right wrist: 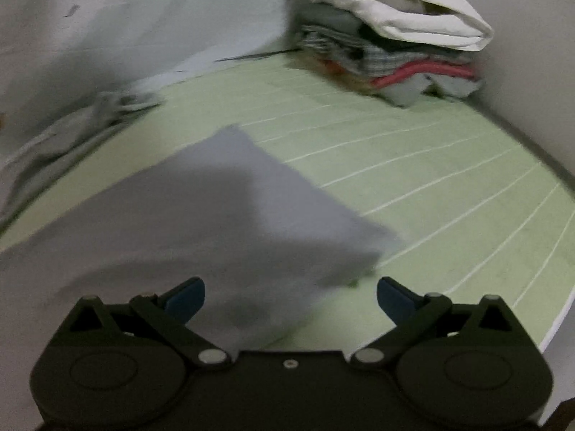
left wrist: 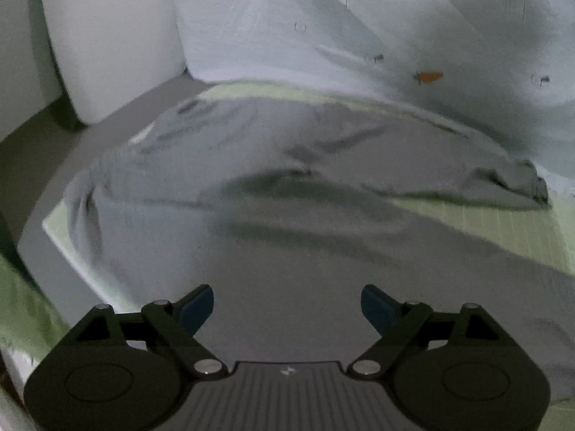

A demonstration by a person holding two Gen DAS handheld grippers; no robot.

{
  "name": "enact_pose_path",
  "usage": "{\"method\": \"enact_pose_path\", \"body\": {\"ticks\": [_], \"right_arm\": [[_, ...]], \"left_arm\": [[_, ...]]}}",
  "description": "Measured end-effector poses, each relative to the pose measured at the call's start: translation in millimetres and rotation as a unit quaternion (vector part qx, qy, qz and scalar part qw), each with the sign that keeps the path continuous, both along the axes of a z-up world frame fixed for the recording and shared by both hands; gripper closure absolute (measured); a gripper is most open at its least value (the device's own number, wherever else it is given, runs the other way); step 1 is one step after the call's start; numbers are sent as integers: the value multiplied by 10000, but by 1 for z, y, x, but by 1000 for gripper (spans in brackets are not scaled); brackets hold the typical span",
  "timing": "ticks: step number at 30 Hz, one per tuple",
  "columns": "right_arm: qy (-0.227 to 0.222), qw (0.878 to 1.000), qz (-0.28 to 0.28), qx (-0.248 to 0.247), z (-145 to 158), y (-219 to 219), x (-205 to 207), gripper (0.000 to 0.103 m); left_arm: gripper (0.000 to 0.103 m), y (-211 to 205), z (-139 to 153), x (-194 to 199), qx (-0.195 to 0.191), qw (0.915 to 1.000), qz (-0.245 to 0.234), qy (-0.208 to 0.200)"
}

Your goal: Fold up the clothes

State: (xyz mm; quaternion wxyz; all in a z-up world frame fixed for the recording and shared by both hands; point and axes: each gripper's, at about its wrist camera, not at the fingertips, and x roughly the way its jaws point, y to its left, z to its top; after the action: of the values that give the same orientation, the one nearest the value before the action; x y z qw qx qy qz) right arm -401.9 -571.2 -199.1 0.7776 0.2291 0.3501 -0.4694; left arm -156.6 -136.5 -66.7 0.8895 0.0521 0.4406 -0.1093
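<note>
A grey garment [left wrist: 273,194] lies spread and wrinkled over a green striped mattress [left wrist: 517,226]. My left gripper [left wrist: 287,309] is open just above the garment's near part, holding nothing. In the right wrist view the same grey garment [right wrist: 222,197] shows a pointed corner lying on the mattress [right wrist: 449,179]. My right gripper [right wrist: 291,300] is open above the garment's near edge, with its right finger over bare mattress. Both views are blurred.
A white sheet with small orange carrot prints [left wrist: 427,76] hangs behind the mattress. A white pillow [left wrist: 107,36] stands at the back left. A pile of folded clothes [right wrist: 388,61] topped by a white pillow [right wrist: 395,3] sits at the far right corner. Another crumpled grey cloth [right wrist: 82,122] lies at the left.
</note>
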Motion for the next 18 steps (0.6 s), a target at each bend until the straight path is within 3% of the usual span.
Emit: {"method": "enact_pose_path", "body": {"ticks": [2,4,5,7,10,13,18], "right_arm": [[-10,10000,48,71,-3,-16,-7,7],[-20,9999,95,141,-6,-32,-14,33],[-25,9998,119,176,-8,-40,-17,47],[4,9995,306,123,-7,-44,-20,96],[-87,9990,391,197,-6,-43,-27,100],[-120,9995,116,260,-5,-45,-45,100],[98,9994,-56,338,-1,-50,-68,100]], "left_arm": [[14,-13,-1,-14,77,10000,43,47],[14,-26,-2,-27,154,9998,85,95],[14,-32,-2,-32,192,9997,81,98],[14,-45,0,-35,236,9997,39,76],[14,-62,-1,-33,150,9998,38,125],[14,-80,-3,-26,79,9998,-3,195],[14,-105,-9,-21,129,9994,-199,242]]}}
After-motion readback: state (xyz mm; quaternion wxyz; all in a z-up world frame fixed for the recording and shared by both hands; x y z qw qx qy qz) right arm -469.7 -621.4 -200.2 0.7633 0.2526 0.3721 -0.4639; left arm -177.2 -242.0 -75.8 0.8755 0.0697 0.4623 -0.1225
